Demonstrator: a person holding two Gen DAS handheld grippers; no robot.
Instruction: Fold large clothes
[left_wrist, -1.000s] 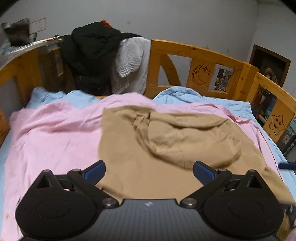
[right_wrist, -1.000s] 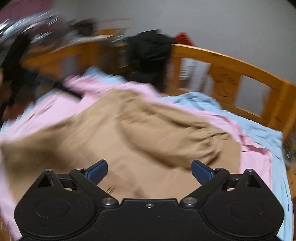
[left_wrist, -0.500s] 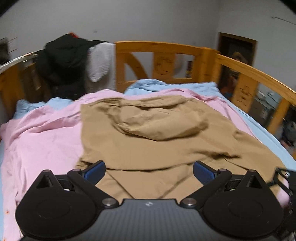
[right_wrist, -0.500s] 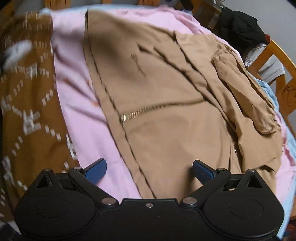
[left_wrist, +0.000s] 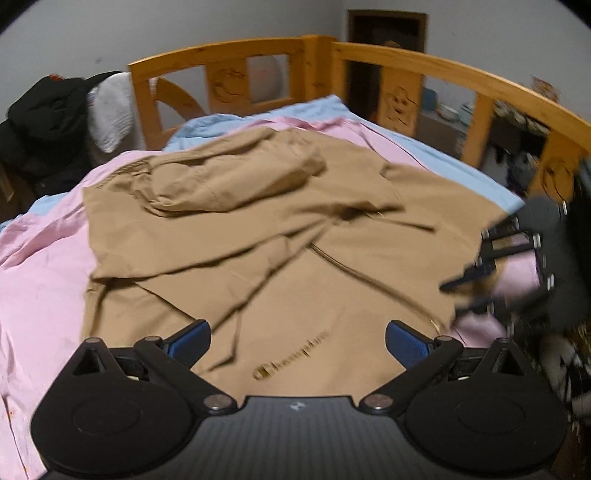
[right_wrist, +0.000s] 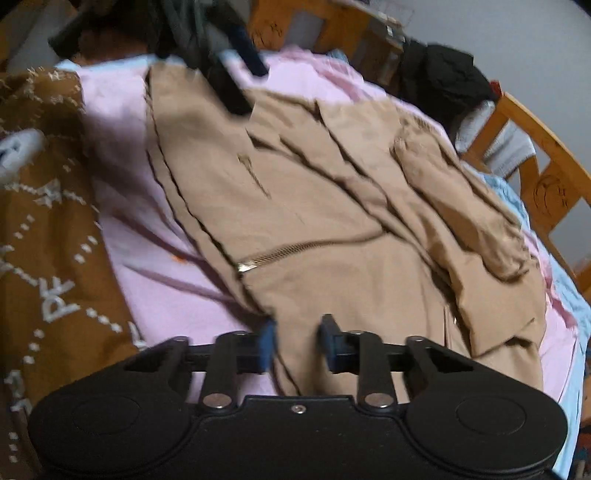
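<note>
— Where is the jacket?

— The tan hooded jacket (left_wrist: 280, 236) lies spread on the pink sheet (left_wrist: 40, 280) of the bed, inside the wooden bed rail (left_wrist: 436, 74). Its hood is bunched toward the far end, and a printed logo sits on the cloth just ahead of my left claw.

— And your left claw?

— My left claw (left_wrist: 297, 338) hovers over the near part of the jacket with its jaws spread wide, blue pads well apart, gripping nothing.

— The right one?

— My right claw (right_wrist: 297, 341) is at the jacket's edge, near the zip (right_wrist: 273, 254). Its jaws are closing, with tan cloth between the pads. I cannot tell yet whether the pads press on it; a gap still shows.

— Anything else around?

— A brown patterned blanket (right_wrist: 40, 236) lies beside the pink sheet, and dark clothes (left_wrist: 48, 125) hang over the rail at the far corner.
</note>
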